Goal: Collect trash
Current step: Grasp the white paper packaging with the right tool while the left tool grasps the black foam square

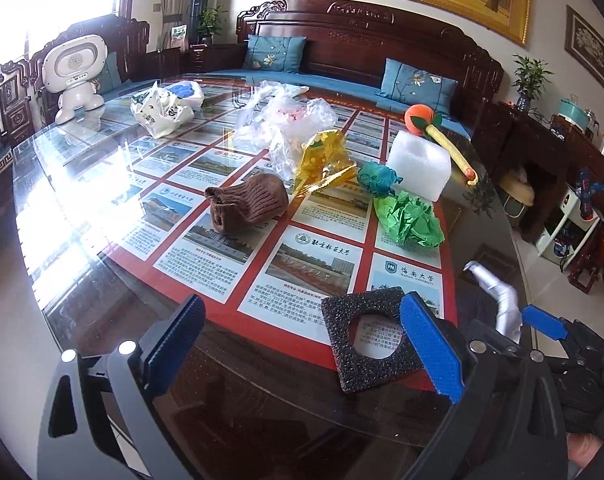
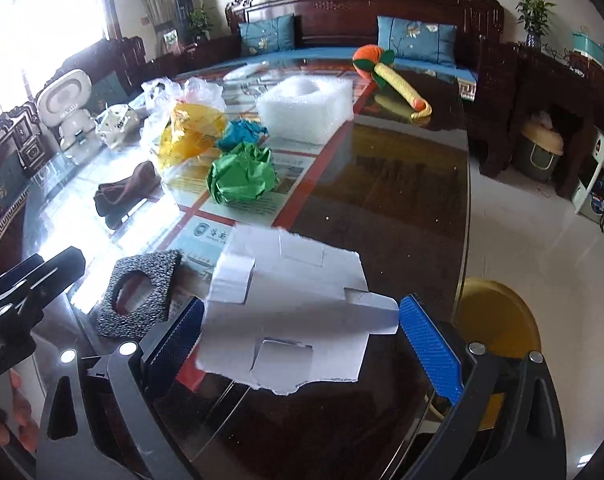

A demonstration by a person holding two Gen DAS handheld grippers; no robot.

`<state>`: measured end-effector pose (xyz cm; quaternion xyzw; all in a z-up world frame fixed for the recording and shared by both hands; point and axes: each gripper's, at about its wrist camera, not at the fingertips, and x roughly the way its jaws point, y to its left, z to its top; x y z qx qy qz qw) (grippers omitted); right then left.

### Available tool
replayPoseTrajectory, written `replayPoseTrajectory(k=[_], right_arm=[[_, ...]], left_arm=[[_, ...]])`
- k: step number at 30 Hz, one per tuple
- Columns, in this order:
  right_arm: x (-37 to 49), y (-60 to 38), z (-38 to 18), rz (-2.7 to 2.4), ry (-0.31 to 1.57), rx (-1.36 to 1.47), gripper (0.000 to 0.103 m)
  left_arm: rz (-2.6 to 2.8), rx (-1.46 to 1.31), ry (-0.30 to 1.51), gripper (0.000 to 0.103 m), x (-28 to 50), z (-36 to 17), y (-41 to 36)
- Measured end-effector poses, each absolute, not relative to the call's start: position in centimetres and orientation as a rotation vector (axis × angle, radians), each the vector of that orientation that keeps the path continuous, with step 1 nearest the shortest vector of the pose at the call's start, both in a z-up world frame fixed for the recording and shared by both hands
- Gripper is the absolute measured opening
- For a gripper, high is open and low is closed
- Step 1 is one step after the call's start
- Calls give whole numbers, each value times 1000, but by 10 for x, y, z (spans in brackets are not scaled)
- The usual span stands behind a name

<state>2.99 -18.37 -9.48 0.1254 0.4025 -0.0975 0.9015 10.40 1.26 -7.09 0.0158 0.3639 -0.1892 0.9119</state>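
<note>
My left gripper (image 1: 302, 332) is open and empty above the near table edge; a black foam square with a round hole (image 1: 367, 340) lies by its right finger. My right gripper (image 2: 302, 332) is open around a torn white cardboard piece (image 2: 290, 312) that sits between its fingers; the foam square (image 2: 138, 292) lies to its left. Further out lie a green paper ball (image 1: 409, 220) (image 2: 242, 176), a teal paper ball (image 1: 375, 178) (image 2: 240, 132), yellow cellophane (image 1: 325, 160) (image 2: 190, 132), clear plastic bags (image 1: 286, 120), a white foam block (image 1: 419, 164) (image 2: 305, 104) and a brown sock (image 1: 248, 202) (image 2: 122, 192).
The glass-topped table (image 1: 102, 240) carries a white robot toy (image 1: 76, 76), a white printed bag (image 1: 162, 112) and an orange-and-yellow plush toy (image 1: 441, 132) (image 2: 393, 72). A yellow bin (image 2: 497, 320) stands on the floor right of the table. A wooden sofa lies behind.
</note>
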Motion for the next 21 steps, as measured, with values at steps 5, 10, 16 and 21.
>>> replayPoseTrajectory(k=[5,10,16,21], right_arm=[[28,-183,-95,-169,828,223,83],[24,-188,-91,-130,821,227,64],[16,-192,-90,-108,791,206,64],[7,-196,-80,-101,748,201,64]], left_arm=[[-402,51,754,98,104,-72,3],[-402,54,764,98,105,-74,-4],[-404,70,780,98,102,-79,-15],[-417,102,793,98,98,-84,-30]])
